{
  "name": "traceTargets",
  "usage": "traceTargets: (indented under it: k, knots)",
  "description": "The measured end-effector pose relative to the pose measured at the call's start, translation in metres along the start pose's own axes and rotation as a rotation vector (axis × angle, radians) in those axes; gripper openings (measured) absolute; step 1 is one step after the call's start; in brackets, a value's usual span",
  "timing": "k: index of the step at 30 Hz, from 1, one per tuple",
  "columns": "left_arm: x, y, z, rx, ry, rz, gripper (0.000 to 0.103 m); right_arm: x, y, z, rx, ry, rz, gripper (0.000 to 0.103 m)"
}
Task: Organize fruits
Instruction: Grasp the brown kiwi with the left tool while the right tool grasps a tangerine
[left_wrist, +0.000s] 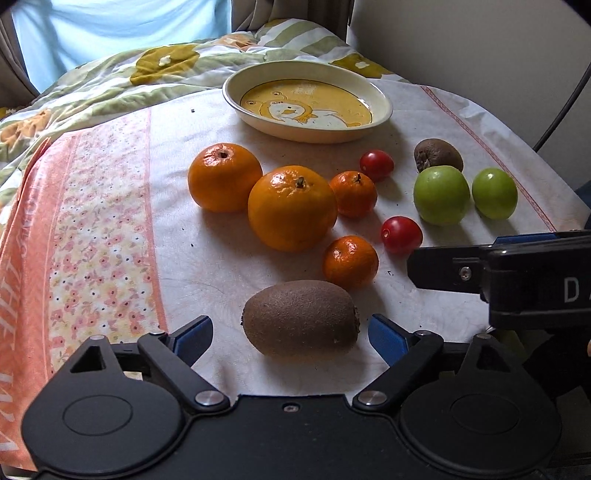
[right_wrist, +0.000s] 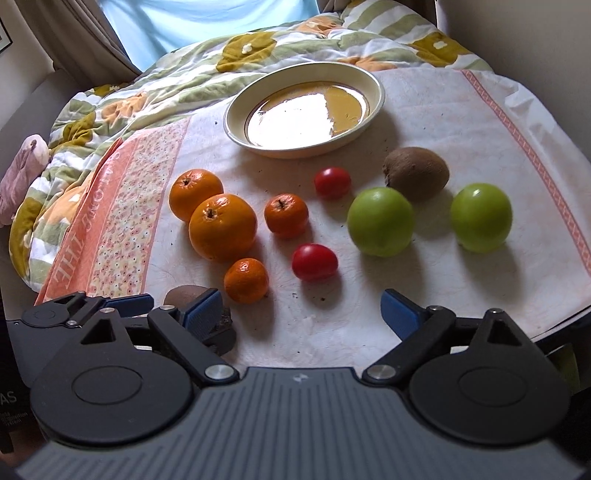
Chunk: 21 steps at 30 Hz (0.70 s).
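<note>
Up close in the left wrist view, the left gripper (left_wrist: 290, 334) stands spread wide, its blue pads either side of a fuzzy brown kiwi (left_wrist: 301, 318) without touching it; beyond lie two large glossy oranges (left_wrist: 291, 207) side by side, two small mandarins (left_wrist: 351, 261), two red cherry tomatoes (left_wrist: 401, 234), two round green fruits (left_wrist: 441, 194) at the right and a second, wrinkled brown kiwi (left_wrist: 437, 154) behind them; farthest sits a cream oval dish with a yellow bear picture (left_wrist: 380, 99), holding nothing; everything rests on a white cloth with a pink floral border (left_wrist: 110, 221); the right gripper's black finger pokes in from the right.

Next, in the right wrist view, the right gripper (right_wrist: 301, 314) is likewise spread, gripping nothing, over bare cloth near one tomato (right_wrist: 314, 261); the left gripper (right_wrist: 147, 306) shows at the near left, around the near kiwi (right_wrist: 181, 295); a flowered green quilt (right_wrist: 147, 85) lies behind the dish (right_wrist: 236, 114).
</note>
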<state>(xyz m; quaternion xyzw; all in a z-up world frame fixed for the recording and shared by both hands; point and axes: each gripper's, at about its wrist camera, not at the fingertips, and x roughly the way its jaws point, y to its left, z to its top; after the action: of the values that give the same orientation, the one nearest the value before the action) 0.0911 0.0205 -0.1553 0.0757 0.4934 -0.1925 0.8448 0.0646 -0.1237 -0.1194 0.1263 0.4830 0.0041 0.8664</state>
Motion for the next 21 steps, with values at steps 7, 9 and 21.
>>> traceTargets:
  k: [7, 9, 21]
  knots:
    - [0.008, 0.003, 0.001, 0.033, 0.0, -0.049, 0.077, 0.014, 0.011, -0.001, 0.029, 0.01, -0.004, 0.102]
    - [0.008, 0.003, 0.0, 0.044, -0.006, -0.062, 0.073, 0.017, 0.013, -0.001, 0.032, 0.015, -0.003, 0.099]
    - [0.005, 0.012, -0.004, 0.082, -0.021, -0.042, 0.073, 0.041, 0.025, 0.005, 0.036, 0.041, 0.011, 0.082]
